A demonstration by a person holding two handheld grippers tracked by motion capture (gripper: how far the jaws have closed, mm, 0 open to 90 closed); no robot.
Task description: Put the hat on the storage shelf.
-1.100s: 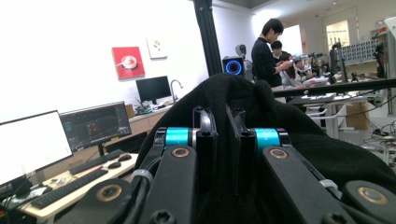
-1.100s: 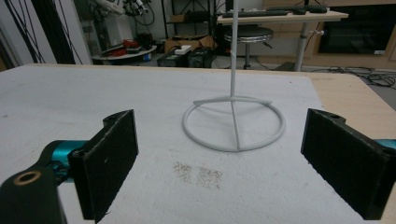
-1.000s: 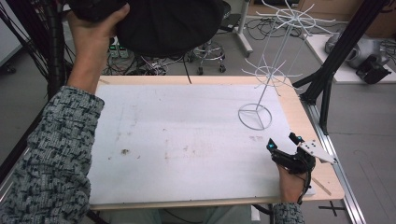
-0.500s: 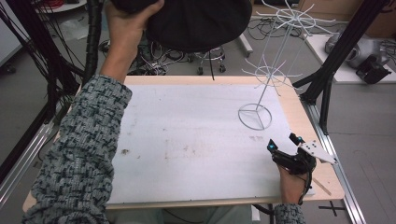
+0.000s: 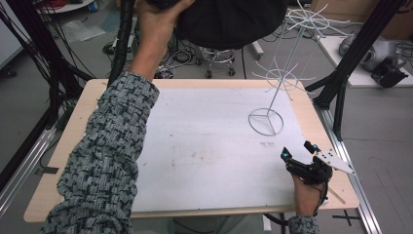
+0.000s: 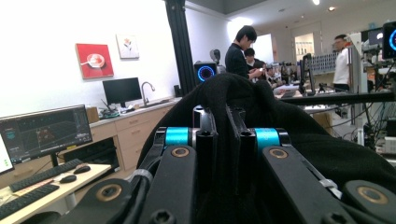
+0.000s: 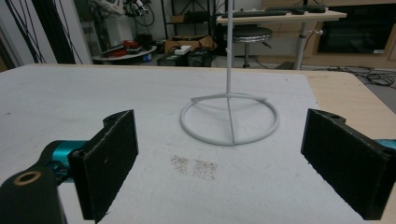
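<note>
High view: the left gripper (image 6: 223, 135) pinches a black cloth (image 5: 229, 22) high beyond the table's (image 5: 68, 141) far edge — the right gripper (image 5: 299, 153), jaws spread, rests near the white wire stand (image 5: 280, 85).

My left sleeve (image 5: 104, 165) is a thick knit, flecked black and grey-white, and a cuff of the same knit shows at my right wrist. My left gripper (image 6: 223, 140) has 2 black jaws on black link arms, each with a bright teal collar and brass-coloured pivot rings. My right gripper (image 5: 299, 155) is black too, with teal tips, flat black pads, a grey 3-cornered plate on top and a dark cable.
</note>
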